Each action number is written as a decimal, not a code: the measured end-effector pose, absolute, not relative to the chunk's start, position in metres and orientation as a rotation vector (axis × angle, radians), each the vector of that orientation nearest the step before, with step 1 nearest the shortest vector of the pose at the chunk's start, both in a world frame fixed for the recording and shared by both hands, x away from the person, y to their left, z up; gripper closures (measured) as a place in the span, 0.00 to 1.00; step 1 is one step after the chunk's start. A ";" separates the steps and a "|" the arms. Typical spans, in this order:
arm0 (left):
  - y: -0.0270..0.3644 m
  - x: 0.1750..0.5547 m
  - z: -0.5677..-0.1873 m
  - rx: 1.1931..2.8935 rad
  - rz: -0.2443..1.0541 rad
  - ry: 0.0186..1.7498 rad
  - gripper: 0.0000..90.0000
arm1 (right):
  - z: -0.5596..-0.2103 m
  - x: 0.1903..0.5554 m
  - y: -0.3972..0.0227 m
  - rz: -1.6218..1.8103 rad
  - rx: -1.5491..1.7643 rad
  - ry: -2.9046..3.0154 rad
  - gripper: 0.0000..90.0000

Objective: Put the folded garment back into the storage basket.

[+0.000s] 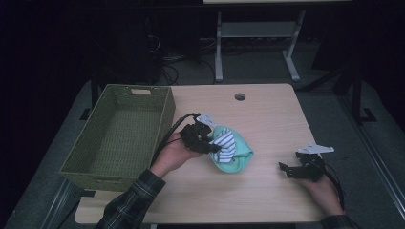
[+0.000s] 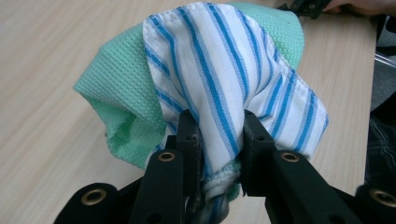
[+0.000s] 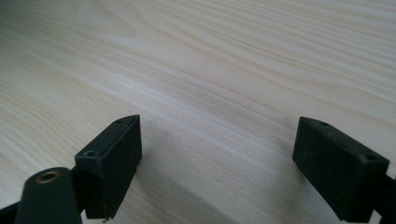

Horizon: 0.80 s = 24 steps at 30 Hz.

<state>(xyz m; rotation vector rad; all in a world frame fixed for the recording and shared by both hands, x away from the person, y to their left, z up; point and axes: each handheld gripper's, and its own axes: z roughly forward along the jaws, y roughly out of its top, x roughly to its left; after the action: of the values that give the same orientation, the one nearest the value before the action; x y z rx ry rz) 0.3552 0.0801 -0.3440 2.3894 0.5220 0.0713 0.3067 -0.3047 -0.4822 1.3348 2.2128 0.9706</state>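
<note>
The table (image 1: 267,114) carries a green woven basket (image 1: 119,133) along its left edge, empty inside. Near the table's middle, toward the front edge, lies a bundle: a mint cloth (image 1: 239,160) with a blue-striped white cloth (image 1: 225,143) bunched on top. The left tool (image 2: 218,140) is clamped on a fold of the striped cloth. The right tool (image 3: 217,158) sits spread wide just above bare wood near the front right corner. The pinch may catch just the striped layer, so lifting could leave the mint cloth behind.
</note>
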 end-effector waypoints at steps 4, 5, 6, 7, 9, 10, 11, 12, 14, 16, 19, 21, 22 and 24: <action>0.090 0.359 -0.334 2.378 0.094 0.548 0.81 | -0.482 0.307 -0.305 0.971 1.335 2.212 0.17; 0.093 0.361 -0.331 2.378 0.103 0.552 0.81 | -0.482 0.307 -0.305 0.971 1.335 2.213 0.17; 0.094 0.362 -0.330 2.379 0.108 0.550 0.81 | -0.482 0.307 -0.305 0.971 1.335 2.212 0.17; 0.097 0.363 -0.327 2.373 0.115 0.558 0.81 | -0.482 0.307 -0.305 0.970 1.335 2.213 0.17; 0.102 0.364 -0.322 2.375 0.129 0.567 0.81 | -0.482 0.307 -0.305 0.971 1.335 2.212 0.17; 0.105 0.365 -0.320 2.375 0.137 0.572 0.81 | -0.482 0.307 -0.305 0.971 1.336 2.212 0.17; 0.107 0.366 -0.317 2.376 0.146 0.573 0.81 | -0.482 0.307 -0.305 0.971 1.335 2.212 0.17; 0.110 0.367 -0.315 2.380 0.154 0.571 0.81 | -0.482 0.307 -0.305 0.971 1.335 2.212 0.17; 0.116 0.368 -0.310 2.378 0.166 0.589 0.81 | -0.482 0.307 -0.305 0.971 1.336 2.212 0.17; 0.121 0.369 -0.307 2.373 0.176 0.605 0.81 | -0.482 0.307 -0.305 0.971 1.335 2.212 0.17; 0.130 0.371 -0.301 2.364 0.194 0.628 0.81 | -0.482 0.307 -0.305 0.971 1.336 2.212 0.17; 0.136 0.372 -0.298 2.362 0.209 0.640 0.81 | -0.482 0.307 -0.305 0.971 1.336 2.212 0.17; 0.140 0.373 -0.296 2.364 0.216 0.640 0.81 | -0.482 0.307 -0.305 0.971 1.335 2.212 0.17; 0.147 0.373 -0.293 2.351 0.222 0.664 0.81 | -0.482 0.307 -0.305 0.971 1.335 2.212 0.17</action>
<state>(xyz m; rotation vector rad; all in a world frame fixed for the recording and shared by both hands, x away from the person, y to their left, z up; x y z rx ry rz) 0.3734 0.1466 -0.2933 2.3512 0.6640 0.2223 0.3067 -0.3047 -0.4823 1.3352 2.2119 0.9708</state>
